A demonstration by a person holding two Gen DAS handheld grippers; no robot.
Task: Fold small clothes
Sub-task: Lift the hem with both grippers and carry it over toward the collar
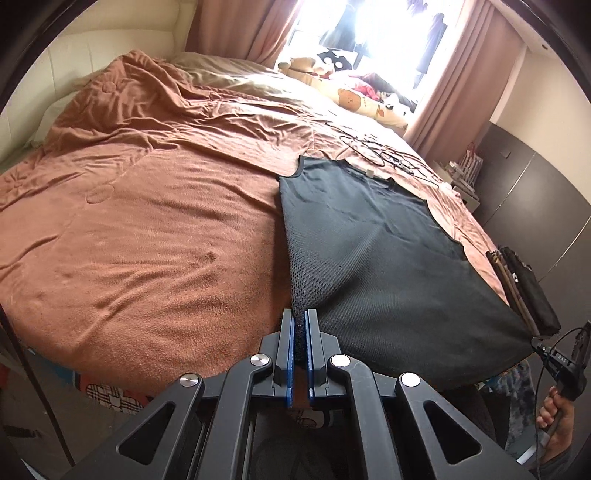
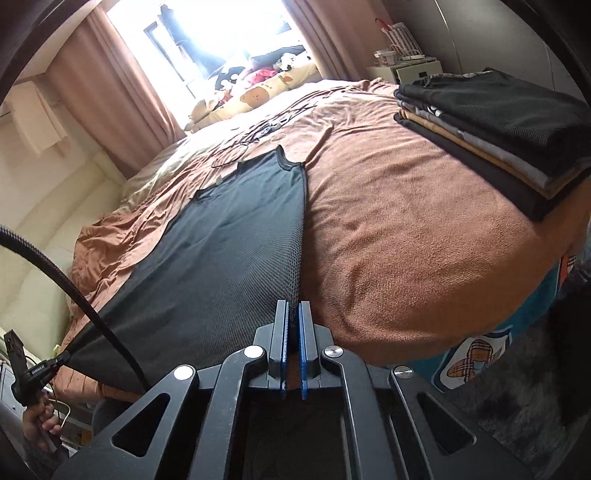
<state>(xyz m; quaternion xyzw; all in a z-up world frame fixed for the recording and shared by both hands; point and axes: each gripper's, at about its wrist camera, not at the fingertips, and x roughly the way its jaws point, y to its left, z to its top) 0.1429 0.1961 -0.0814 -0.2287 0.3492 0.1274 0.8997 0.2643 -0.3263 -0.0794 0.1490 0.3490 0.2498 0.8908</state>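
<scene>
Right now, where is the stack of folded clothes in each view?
Left wrist view: the stack of folded clothes lies at the right edge of the picture, on the bed's edge past the dark mesh shirt.
Right wrist view: the stack fills the upper right, on the brown blanket.
Shared landmark: the bright window with pink curtains, at the top of both.

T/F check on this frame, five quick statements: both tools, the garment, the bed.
1. The left tool is shut on a bottom corner of the dark mesh shirt. True.
2. The right tool is open and clear of the shirt. False: it is shut on the other bottom corner.
3. The shirt lies on a white sheet. False: on a brown blanket.
4. A stack of folded clothes sits on the bed. True.
5. The shirt's collar points toward the window. True.
</scene>
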